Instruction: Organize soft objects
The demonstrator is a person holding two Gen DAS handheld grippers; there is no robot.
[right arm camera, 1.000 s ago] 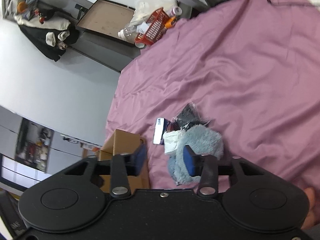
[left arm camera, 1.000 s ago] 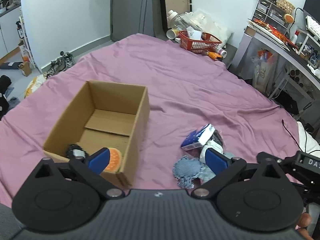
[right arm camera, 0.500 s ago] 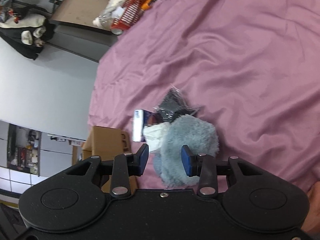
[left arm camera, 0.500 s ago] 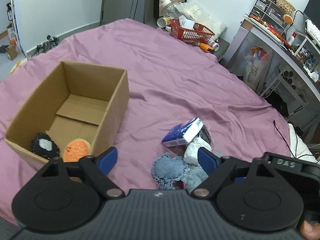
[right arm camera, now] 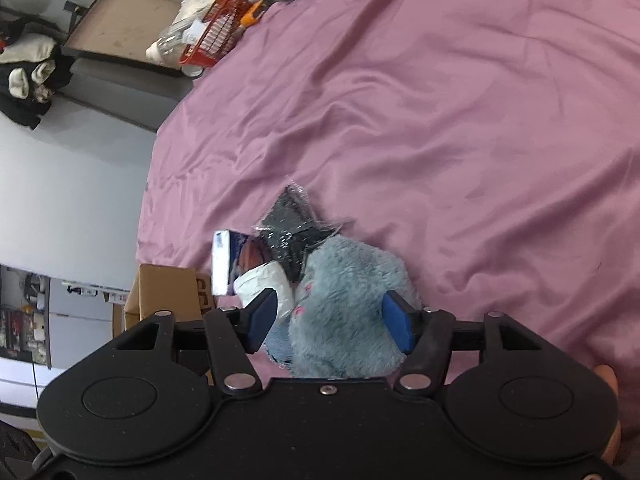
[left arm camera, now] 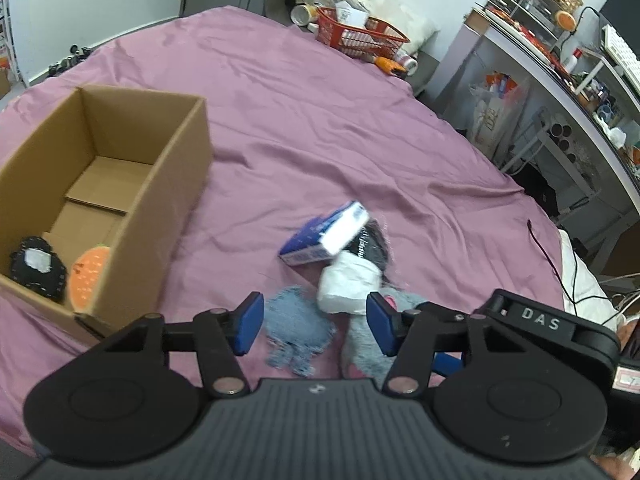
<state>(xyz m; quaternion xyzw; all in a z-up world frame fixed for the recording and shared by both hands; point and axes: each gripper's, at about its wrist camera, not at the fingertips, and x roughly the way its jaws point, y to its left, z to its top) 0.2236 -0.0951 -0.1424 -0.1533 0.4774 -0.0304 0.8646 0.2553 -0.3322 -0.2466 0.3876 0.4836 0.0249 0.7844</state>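
A pile of soft things lies on the purple bedsheet (left arm camera: 320, 120): a blue-and-white pack (left arm camera: 324, 236), a white bundle (left arm camera: 348, 284), a frayed denim patch (left arm camera: 298, 330), a black item in clear wrap (right arm camera: 290, 228) and a grey-blue fluffy plush (right arm camera: 348, 312). My left gripper (left arm camera: 314, 322) is open just above the denim patch. My right gripper (right arm camera: 330, 322) is open with its fingers either side of the fluffy plush. The cardboard box (left arm camera: 176, 184) at left holds an orange round item (left arm camera: 88, 278) and a black-and-white one (left arm camera: 36, 268).
A red basket (left arm camera: 360, 36) with clutter stands past the bed's far edge. A desk and shelves (left arm camera: 560, 64) run along the right side. A black cable (left arm camera: 556, 256) lies at the bed's right edge.
Both grippers have moved in closer to the pile. The right gripper's fingers have opened wider and now straddle the fluffy plush. The left view has shifted right, away from the box.
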